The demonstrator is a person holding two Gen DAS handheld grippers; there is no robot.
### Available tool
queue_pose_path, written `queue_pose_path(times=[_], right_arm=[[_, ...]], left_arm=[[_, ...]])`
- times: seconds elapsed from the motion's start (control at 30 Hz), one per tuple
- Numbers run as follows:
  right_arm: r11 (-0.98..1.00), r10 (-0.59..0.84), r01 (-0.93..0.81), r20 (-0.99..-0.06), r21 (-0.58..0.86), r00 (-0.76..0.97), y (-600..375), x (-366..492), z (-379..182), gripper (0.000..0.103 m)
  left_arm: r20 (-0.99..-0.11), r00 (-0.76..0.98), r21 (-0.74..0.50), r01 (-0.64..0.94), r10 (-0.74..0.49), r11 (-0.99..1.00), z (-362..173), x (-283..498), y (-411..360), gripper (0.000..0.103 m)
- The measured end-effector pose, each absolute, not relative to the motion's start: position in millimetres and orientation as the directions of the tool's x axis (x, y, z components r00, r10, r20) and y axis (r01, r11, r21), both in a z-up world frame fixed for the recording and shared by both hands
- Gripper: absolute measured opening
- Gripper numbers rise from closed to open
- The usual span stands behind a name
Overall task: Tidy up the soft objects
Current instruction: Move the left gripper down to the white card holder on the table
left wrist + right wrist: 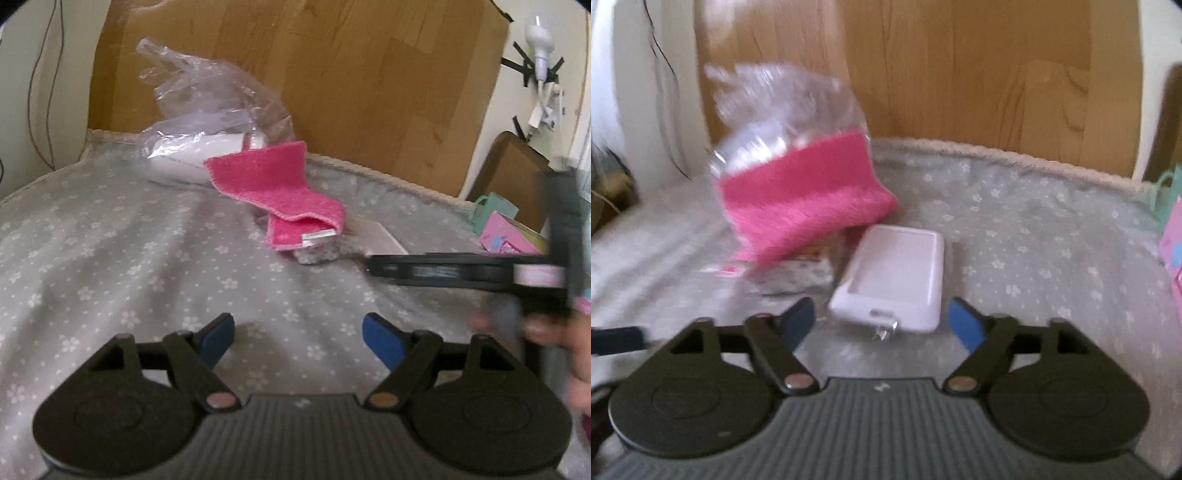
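My left gripper [298, 341] and right gripper [882, 325] both gape wide, empty, over the flowered bedsheet [110, 258]. The pink towel [273, 184] lies half out of the clear plastic bag [207, 96], so bagging looks unfinished. Only my right view shows the white case [897, 273] fully.

Two low wrist views toward the headboard [332, 74], perhaps sharing the pink cloth [277, 184]

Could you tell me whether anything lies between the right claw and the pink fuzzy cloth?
Yes: a flat white rectangular case lies just ahead of the open right claw, with the pink fuzzy cloth behind it, slightly left.
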State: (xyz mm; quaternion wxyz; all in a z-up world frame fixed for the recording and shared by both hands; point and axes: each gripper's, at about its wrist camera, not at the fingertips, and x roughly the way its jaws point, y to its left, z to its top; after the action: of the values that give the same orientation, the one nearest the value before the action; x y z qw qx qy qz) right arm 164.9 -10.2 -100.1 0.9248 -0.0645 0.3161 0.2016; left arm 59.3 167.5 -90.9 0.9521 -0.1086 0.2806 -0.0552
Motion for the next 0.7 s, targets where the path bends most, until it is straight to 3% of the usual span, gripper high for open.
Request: queue_pose_path(times=[0.03,0.1,0.27,0.47,0.6,0.7], right_arm=[[0.913,0.328,-0.407,-0.629,0.021,0.705,-8,173,-102,0.083],[0.921,0.332,-0.386,-0.633,0.056,0.699,-14,174,-102,0.071],[0.910,0.357,-0.408,-0.635,0.073,0.684,-47,133,-98,0.071],[0.870,0.426,-0.489,-0.602,0.067,0.675,-112,27,-95,0.071],[0.881,0.399,-0.472,-0.578,0.027,0.712,-169,-36,-96,0.074],[0.938,0.304,-0.347,-0.531,0.020,0.791,-207,-67,-96,0.086]], left_arm=[[-0.518,0.837,-0.240,0.054,-0.175,0.969,-91,57,167,0.079],[-0.514,0.836,-0.250,0.066,-0.190,0.966,-92,58,166,0.079],[-0.510,0.831,-0.302,0.066,-0.220,0.951,-95,58,175,0.080],[-0.517,0.828,-0.284,0.074,-0.218,0.956,-94,56,171,0.085],[-0.538,0.818,-0.234,0.088,-0.204,0.968,-93,55,162,0.087],[-0.558,0.806,-0.214,0.087,-0.195,0.973,-92,50,146,0.089]])
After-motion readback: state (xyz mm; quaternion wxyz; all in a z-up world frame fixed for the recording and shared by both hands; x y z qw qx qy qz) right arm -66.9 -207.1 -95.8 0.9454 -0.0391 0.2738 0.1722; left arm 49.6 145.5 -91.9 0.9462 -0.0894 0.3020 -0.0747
